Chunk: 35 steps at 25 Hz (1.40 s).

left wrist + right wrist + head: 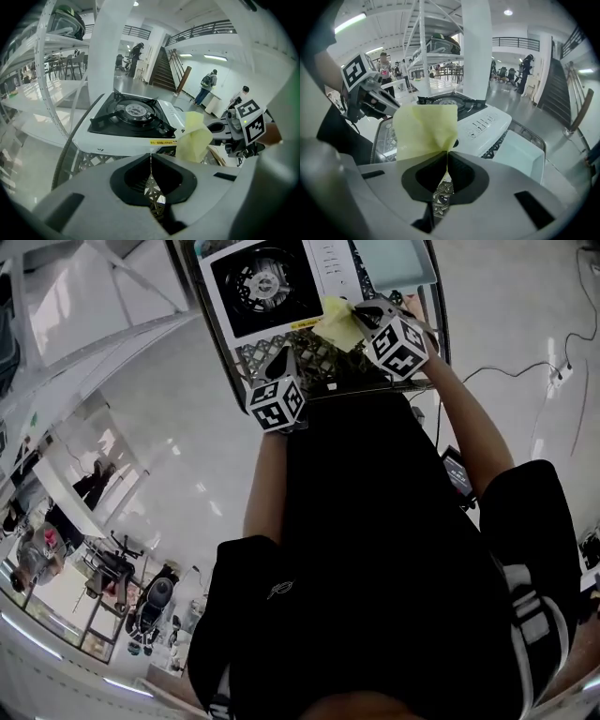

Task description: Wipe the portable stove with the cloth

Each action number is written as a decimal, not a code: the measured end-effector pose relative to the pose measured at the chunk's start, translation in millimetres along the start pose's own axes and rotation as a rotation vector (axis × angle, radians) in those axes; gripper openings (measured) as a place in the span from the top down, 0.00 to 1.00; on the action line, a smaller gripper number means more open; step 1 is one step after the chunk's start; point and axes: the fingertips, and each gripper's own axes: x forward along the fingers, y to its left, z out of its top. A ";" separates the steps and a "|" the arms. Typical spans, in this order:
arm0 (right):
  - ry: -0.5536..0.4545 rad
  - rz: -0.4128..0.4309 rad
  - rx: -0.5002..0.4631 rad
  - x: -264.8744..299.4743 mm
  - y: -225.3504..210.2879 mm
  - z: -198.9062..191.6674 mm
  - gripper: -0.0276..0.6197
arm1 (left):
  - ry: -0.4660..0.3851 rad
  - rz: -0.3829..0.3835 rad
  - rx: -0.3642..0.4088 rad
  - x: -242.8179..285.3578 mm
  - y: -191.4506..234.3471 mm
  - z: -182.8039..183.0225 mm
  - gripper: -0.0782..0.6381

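The white portable stove (pixel 272 282) with its black burner stands on a wire-mesh top at the upper edge of the head view. My right gripper (pixel 364 315) is shut on a pale yellow cloth (pixel 339 322) that hangs over the stove's near right corner. In the right gripper view the cloth (pixel 424 131) rises out of the closed jaws (pixel 446 157), in front of the stove (pixel 476 119). My left gripper (pixel 281 362) hovers at the stove's near edge, shut and empty (pixel 151 157); in its view the stove (pixel 129 117) lies ahead and the cloth (pixel 194 140) to the right.
The mesh rack top (pixel 319 357) carries the stove. A pale tray (pixel 394 259) sits to the stove's right, also seen as a shallow bin (pixel 522 157). A white column (pixel 105 56) rises behind the stove. Cables (pixel 553 371) lie on the floor at right.
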 end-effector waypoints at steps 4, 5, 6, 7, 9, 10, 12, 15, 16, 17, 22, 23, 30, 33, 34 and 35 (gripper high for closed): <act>-0.005 -0.013 0.022 -2.9 -8.8 -2.3 0.93 | 0.002 -0.008 0.014 2.3 -3.9 4.5 0.86; -0.004 -0.016 0.023 -2.5 -11.5 -1.7 0.93 | 0.001 -0.009 0.017 3.3 -4.0 6.8 0.86; -0.002 -0.019 0.023 -2.6 -13.1 -1.7 0.93 | 0.002 -0.011 0.020 3.8 -4.2 8.1 0.86; 0.002 -0.023 0.018 -3.3 -13.4 -2.5 0.93 | 0.004 -0.013 0.023 3.6 -5.2 8.0 0.86; 0.011 -0.029 -0.015 -6.1 -10.7 -5.5 0.93 | 0.008 -0.018 0.031 2.8 -9.1 4.9 0.86; 0.014 -0.028 -0.035 -7.4 -8.5 -6.6 0.93 | 0.008 -0.021 0.035 2.6 -11.3 3.1 0.86; 0.015 -0.015 -0.065 -8.7 -4.8 -6.9 0.93 | 0.009 -0.025 0.043 2.9 -15.2 0.4 0.86; 0.016 -0.003 -0.098 -9.3 -5.7 -3.3 0.93 | 0.004 -0.025 0.046 4.3 -19.2 2.1 0.86; 0.014 -0.004 -0.107 -9.9 -7.2 -1.3 0.93 | -0.001 -0.023 0.043 4.1 -20.4 3.5 0.86; 0.012 -0.007 -0.112 -11.2 -8.7 0.3 0.93 | -0.006 -0.023 0.040 3.5 -22.1 4.3 0.86; -0.033 -0.034 -0.057 -40.6 -0.5 -0.4 0.94 | -0.029 -0.029 0.039 -15.2 -39.0 -1.3 0.86; -0.062 -0.042 -0.031 -48.3 2.6 4.0 0.94 | -0.046 -0.028 0.034 -21.3 -39.7 -0.6 0.86; -0.359 -0.157 0.172 -91.0 6.3 75.5 0.94 | -0.228 -0.037 0.024 -63.7 -29.7 33.2 0.86; -0.492 -0.202 0.221 -119.5 26.5 108.9 0.94 | -0.312 -0.051 0.042 -95.5 -27.8 37.3 0.86; -0.529 -0.215 0.228 -128.7 35.0 119.4 0.94 | -0.342 -0.050 0.052 -107.6 -26.6 38.5 0.86; -0.562 -0.226 0.231 -138.2 43.9 129.1 0.94 | -0.375 -0.047 0.064 -120.7 -25.9 39.9 0.86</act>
